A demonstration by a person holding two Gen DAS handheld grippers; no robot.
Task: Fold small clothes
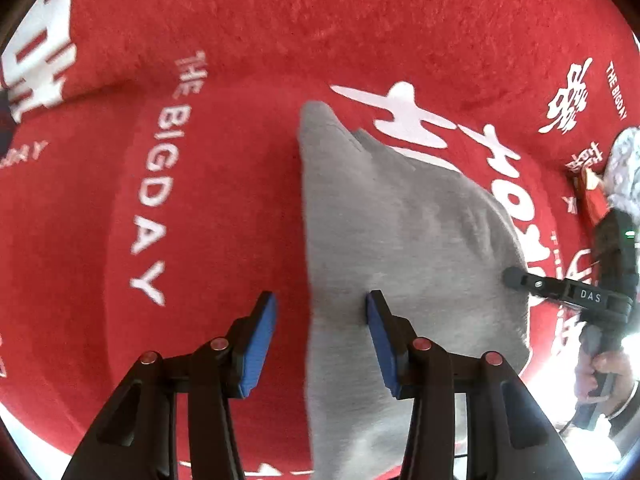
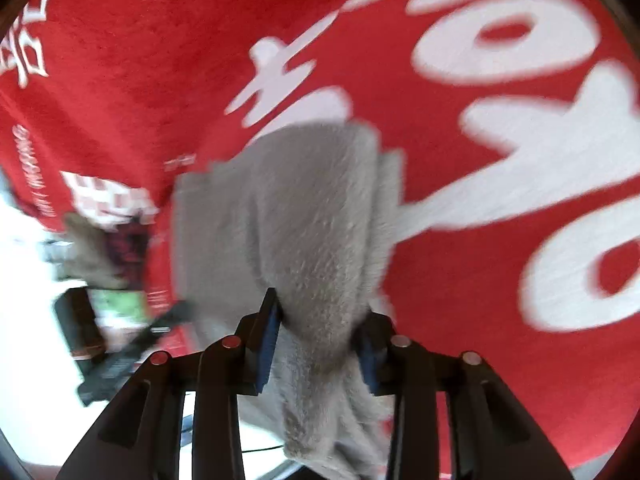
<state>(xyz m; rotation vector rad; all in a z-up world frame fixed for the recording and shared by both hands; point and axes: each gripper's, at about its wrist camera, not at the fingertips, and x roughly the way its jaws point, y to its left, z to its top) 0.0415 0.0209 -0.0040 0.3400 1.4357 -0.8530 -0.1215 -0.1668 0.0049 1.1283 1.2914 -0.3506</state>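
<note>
A grey fleecy garment (image 1: 400, 232) lies on a red blanket (image 1: 240, 40) printed with white lettering. My left gripper (image 1: 320, 300) hovers open over the garment's left edge, which runs between its blue pads (image 1: 260, 340) without touching them. The right gripper (image 1: 516, 278) reaches in at the garment's right edge, with a hand (image 1: 600, 368) on its handle. In the right wrist view the grey garment (image 2: 312, 220) is bunched into a ridge, and my right gripper (image 2: 320, 308) is shut on it, both blue pads pressing the cloth. The left gripper (image 2: 132, 344) shows there as a dark blur.
The red blanket (image 2: 440, 240) covers most of both views. At its far right edge lie a patterned grey-white item (image 1: 624, 168) and a small red packet (image 1: 592, 196). Beyond the blanket's edge is a bright white surface (image 2: 32, 280) with a dark device and something green (image 2: 120, 300).
</note>
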